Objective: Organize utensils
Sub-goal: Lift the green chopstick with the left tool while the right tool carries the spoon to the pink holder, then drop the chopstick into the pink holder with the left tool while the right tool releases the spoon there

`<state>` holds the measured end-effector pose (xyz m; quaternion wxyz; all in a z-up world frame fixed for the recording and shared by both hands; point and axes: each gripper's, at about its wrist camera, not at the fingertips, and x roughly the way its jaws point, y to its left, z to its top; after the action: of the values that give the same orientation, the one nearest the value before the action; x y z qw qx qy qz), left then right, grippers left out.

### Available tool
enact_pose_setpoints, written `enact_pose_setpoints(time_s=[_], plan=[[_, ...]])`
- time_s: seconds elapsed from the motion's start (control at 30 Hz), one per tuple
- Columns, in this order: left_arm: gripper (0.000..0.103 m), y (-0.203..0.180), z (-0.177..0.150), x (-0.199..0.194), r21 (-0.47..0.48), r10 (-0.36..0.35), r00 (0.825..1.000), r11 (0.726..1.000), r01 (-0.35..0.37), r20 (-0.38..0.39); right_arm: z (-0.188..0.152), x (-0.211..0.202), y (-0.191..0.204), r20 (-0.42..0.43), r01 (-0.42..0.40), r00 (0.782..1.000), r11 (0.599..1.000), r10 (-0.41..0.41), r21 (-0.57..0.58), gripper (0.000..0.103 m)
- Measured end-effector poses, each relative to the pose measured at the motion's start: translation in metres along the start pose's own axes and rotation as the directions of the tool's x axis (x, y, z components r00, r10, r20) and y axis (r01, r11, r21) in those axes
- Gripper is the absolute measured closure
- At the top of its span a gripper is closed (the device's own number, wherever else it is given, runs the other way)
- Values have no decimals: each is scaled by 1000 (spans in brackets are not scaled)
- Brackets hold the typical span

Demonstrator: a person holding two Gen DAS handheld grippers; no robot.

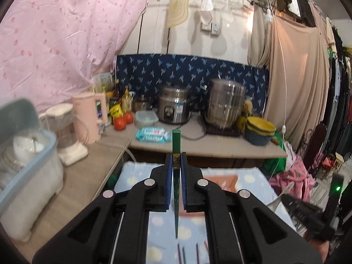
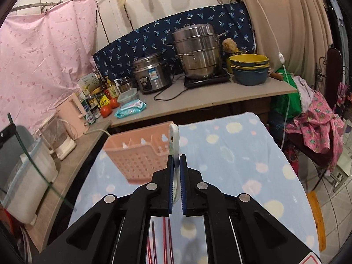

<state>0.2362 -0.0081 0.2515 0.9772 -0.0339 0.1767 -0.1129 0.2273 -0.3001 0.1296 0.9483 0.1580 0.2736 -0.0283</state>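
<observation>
- Left wrist view: the left tongs are clamped on a green chopstick, which stands nearly upright between the pads with its square end above them and its thin tip below.
- Right wrist view: the right tongs are pinched shut on a white spoon, held by its handle, with the handle end sticking up past the tips.
- Just beyond the spoon, to the left, a pink basket with dividers sits on the blue cloth; it looks like the place both pieces are meant to go.
- Risks, as I judge them: the chopstick is gripped on a narrow, smooth stretch and could swivel or slip out; the spoon handle is rounded and might twist when tipped toward a compartment; a long piece could catch on the basket's rim or a divider and tip the light basket.
- More chopsticks lie on the cloth under the right tongs.
- Far off on the counter stand a rice cooker, steamer, bowls, tomatoes and wipes, all well clear.
</observation>
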Motion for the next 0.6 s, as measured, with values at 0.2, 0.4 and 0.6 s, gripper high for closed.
enact_pose_setpoints(time_s=[0.2,0.4,0.6], plan=[[96,-15,48,48,-2,-2,995,1000,2,96,41,55,15,12,12,1000,999,-12,-51,97],[96,-22,51,104,-23,-29,998,999,31,59,54,103,17,-18,15,1000,999,-16,-52,97],[96,-18,24,140,-39,-38,999,999,37,-28,42,142,15,-84,26,996,998,-30,-55,97]])
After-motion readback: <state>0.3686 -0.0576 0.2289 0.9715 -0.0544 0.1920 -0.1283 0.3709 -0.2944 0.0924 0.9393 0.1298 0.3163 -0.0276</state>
